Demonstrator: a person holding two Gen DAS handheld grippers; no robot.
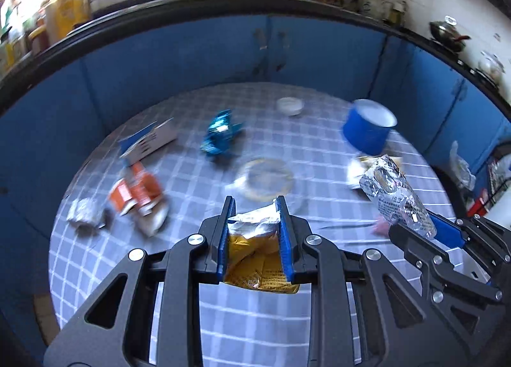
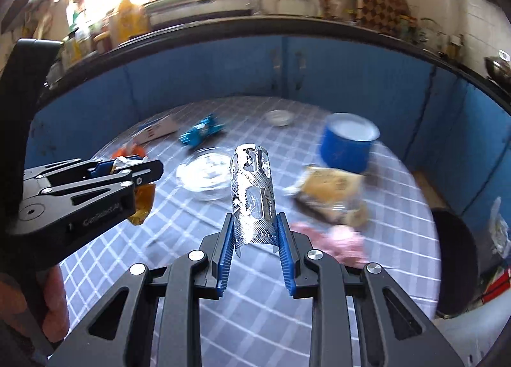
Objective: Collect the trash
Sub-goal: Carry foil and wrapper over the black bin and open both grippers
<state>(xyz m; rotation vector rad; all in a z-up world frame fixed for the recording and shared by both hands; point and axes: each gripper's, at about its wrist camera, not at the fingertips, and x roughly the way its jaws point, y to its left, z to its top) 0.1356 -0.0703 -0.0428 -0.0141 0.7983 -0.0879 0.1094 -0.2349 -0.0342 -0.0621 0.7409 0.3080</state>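
Note:
My left gripper (image 1: 255, 202) is shut on a yellow snack wrapper (image 1: 255, 258) with a silver inside, held above the checked round table (image 1: 319, 156). It also shows in the right wrist view (image 2: 140, 168) at the left. My right gripper (image 2: 254, 218) is shut on a silver pill blister pack (image 2: 252, 188), curled upright; the pack shows in the left wrist view (image 1: 396, 194) at the right. Trash on the table: an orange wrapper (image 1: 137, 191), a foil scrap (image 1: 84, 212), a blue wrapper (image 1: 220, 135), a white and blue carton (image 1: 150, 138), a brown packet (image 2: 332, 188), pink tissue (image 2: 338, 239).
A blue cup (image 1: 367, 128) stands at the far right of the table. A clear glass dish (image 1: 266, 178) sits mid-table and a small white lid (image 1: 290, 105) lies at the far edge. Blue cabinets (image 1: 191, 57) surround the table. A dark bin (image 2: 456, 255) stands to the right.

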